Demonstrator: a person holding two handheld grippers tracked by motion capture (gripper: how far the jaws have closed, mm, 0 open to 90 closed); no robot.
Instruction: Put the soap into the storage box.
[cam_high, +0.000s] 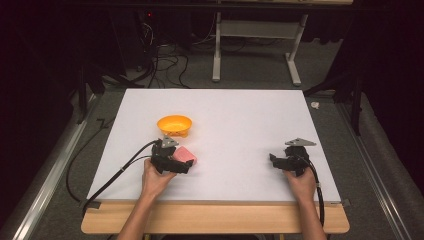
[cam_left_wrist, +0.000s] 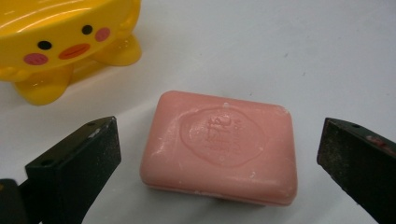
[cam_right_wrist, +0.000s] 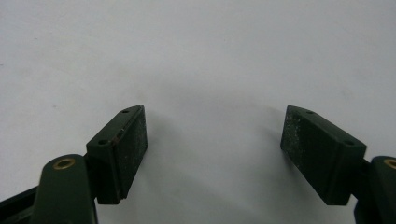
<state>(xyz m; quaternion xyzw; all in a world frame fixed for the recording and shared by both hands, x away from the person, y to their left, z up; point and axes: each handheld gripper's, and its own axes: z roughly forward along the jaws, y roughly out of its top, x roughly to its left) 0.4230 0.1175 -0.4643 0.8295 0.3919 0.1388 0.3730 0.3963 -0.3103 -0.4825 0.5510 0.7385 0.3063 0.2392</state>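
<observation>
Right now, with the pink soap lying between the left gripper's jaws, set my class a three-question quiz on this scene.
1. True or false: the left gripper is shut on the pink soap.
2. What stands just beyond the soap? A) yellow duck-faced dish B) blue cup C) sponge
3. Fill in: the right gripper hangs open over the bare white ____.

Key: 1 false, its jaws stand apart on either side; 2 A; 3 table.
</observation>
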